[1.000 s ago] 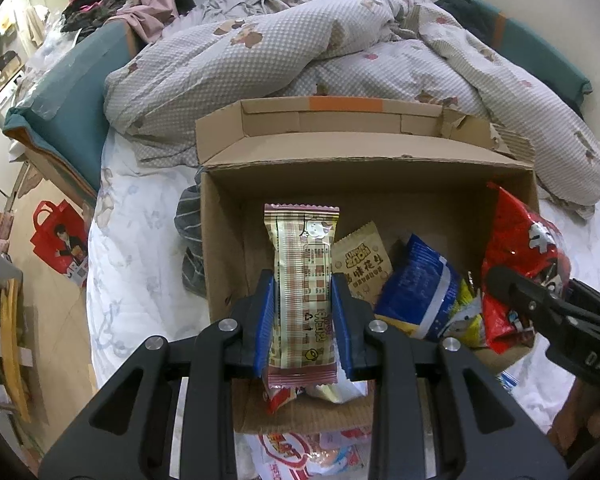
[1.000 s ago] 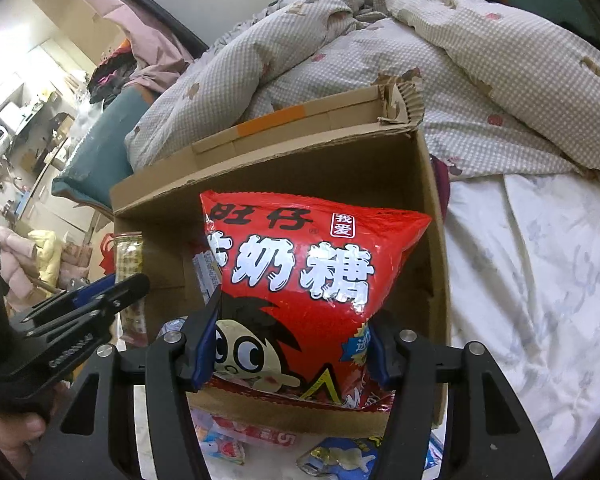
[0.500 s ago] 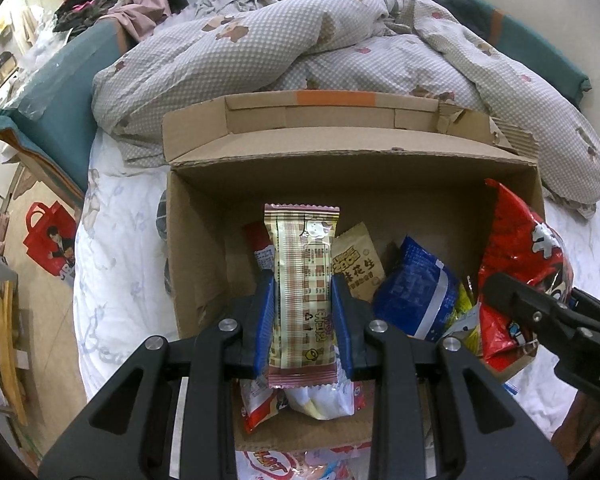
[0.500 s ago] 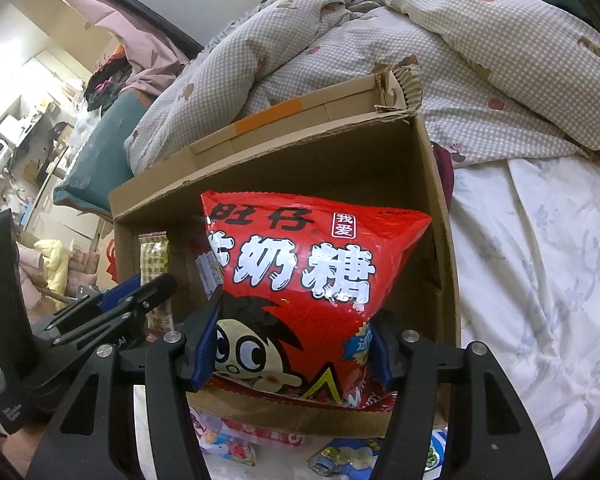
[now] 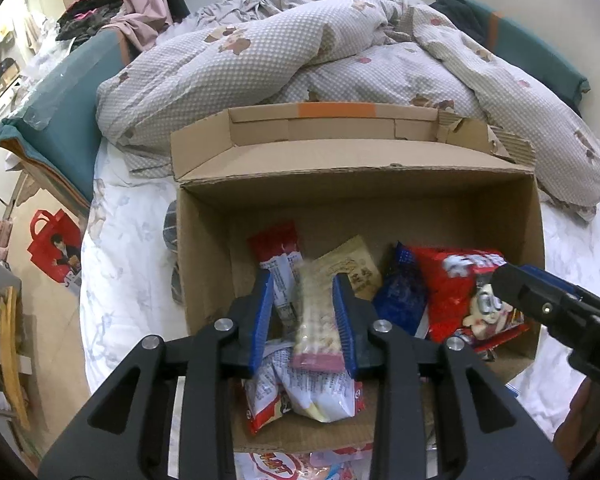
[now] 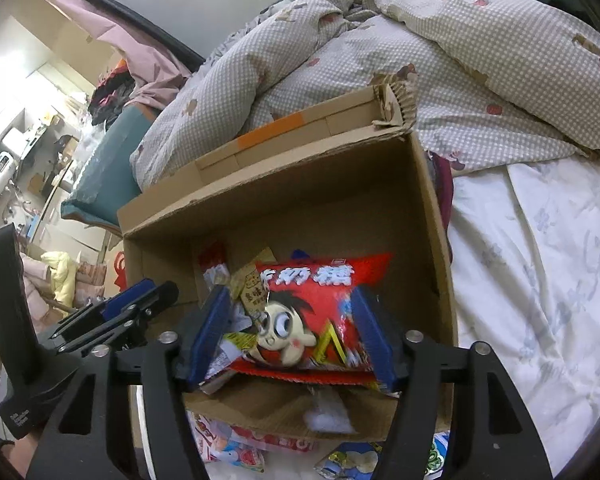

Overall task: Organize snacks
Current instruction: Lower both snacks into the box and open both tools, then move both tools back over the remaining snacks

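An open cardboard box (image 5: 204, 264) (image 6: 432, 264) stands on the bed and holds several snack packets. My left gripper (image 5: 302, 316) is open over the box's front left. The tan striped snack bar (image 5: 314, 320) is blurred between its spread fingers, dropping into the box. My right gripper (image 6: 290, 332) is open over the box's front right. The red candy bag (image 6: 312, 312) (image 5: 460, 288) lies flat between its spread fingers on the other packets. A blue packet (image 5: 400, 296), a tan packet (image 5: 352, 264) and a red-and-white packet (image 5: 278, 248) lie inside.
A rumpled checked quilt (image 5: 300, 64) is piled behind the box. More snack packets (image 6: 236, 452) lie on the white sheet (image 6: 540, 280) in front of the box. A teal cushion (image 5: 56, 116) and a red bag (image 5: 56, 244) are at the left.
Both grippers opened over the box. The snack bar slipped down from the left fingers. The red candy bag dropped from upright to flat inside the box.
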`<state>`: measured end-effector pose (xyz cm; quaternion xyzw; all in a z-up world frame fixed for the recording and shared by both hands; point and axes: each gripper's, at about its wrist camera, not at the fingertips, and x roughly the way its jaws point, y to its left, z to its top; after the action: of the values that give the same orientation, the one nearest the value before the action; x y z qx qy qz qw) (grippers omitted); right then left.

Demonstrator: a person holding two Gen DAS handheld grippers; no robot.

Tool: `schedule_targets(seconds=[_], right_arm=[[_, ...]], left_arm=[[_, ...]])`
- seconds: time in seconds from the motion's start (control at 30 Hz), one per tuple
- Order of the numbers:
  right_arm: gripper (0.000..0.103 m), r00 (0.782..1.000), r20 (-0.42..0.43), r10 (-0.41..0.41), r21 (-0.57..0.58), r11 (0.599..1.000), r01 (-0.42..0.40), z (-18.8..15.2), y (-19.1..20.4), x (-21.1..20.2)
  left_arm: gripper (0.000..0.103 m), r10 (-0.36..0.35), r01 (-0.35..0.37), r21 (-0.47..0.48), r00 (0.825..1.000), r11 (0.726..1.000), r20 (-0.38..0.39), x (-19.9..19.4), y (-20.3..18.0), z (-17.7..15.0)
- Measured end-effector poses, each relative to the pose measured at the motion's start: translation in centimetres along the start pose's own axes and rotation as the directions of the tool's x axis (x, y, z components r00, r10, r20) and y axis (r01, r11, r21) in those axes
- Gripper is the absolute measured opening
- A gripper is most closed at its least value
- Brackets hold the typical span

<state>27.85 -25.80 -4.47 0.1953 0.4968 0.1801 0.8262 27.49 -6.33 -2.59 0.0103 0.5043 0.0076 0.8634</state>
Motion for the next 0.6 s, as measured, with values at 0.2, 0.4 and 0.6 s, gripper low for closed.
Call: schedule_targets(seconds=[0.2,0.4,0.6], right_arm=[[0.087,1.0,0.027,-0.009,0.022,1.0,0.008,0.2,-0.2,-0.6],[0.087,1.0,0.016,-0.025,-0.006,1.0,0.025,0.0,0.3,-0.9],[0.087,0.999,0.022,-0.025,-0.033,0.999,0.026,-0.2,0.8,-1.5]], left_arm=[[0.092,-0.007,0.009,-0.051,0.999,0.999,0.041,-1.2,0.8,-0.3],[0.092,0.007,-0.006,-0.027,0.999,1.0,0.035,-1.8,0.9,-0.6],[0.092,0.033,-0.032,-0.019,0.998,0.999,0.055,-2.9,1.3,-1.1]])
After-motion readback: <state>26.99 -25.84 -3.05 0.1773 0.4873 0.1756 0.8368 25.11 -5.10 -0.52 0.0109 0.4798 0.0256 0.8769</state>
